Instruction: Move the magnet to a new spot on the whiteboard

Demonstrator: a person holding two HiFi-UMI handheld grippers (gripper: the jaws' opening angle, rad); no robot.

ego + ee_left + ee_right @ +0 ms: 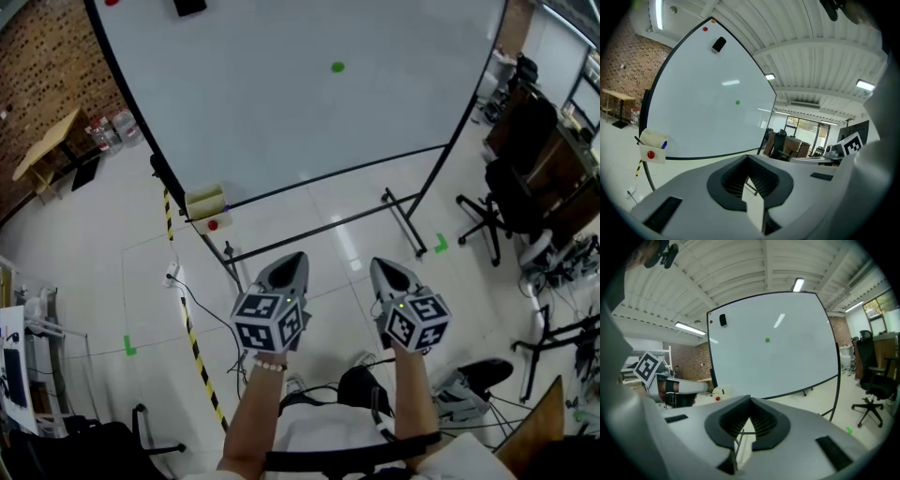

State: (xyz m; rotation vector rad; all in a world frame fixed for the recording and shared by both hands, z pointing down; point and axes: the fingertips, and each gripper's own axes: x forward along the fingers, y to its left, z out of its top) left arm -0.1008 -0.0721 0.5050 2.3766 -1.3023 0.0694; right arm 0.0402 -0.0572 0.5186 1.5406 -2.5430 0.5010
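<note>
Green and small, the magnet (pixel 337 67) sits on the whiteboard (pixel 281 122) a little right of centre and nearer the top edge than the bottom one, with bare board all round it. A black eraser (pixel 189 7) and a red magnet (pixel 112 2) are up by the top left corner, well apart from it. The left gripper (pixel 292 259) and the right gripper (pixel 382 266) hang low in front of the person, well short of the board. Each has its jaws closed together with nothing between them. The magnet looks like a stiff, light disc with a smooth face that stands only slightly off the board, so there is probably little to catch. The likely hold is across its rim, pads on opposite sides and square to the board. A glancing pinch could skate off the edge or just slide it along. Its pull on the board should be the main resistance, so tipping one side up may free it more easily than a straight pull.
</note>
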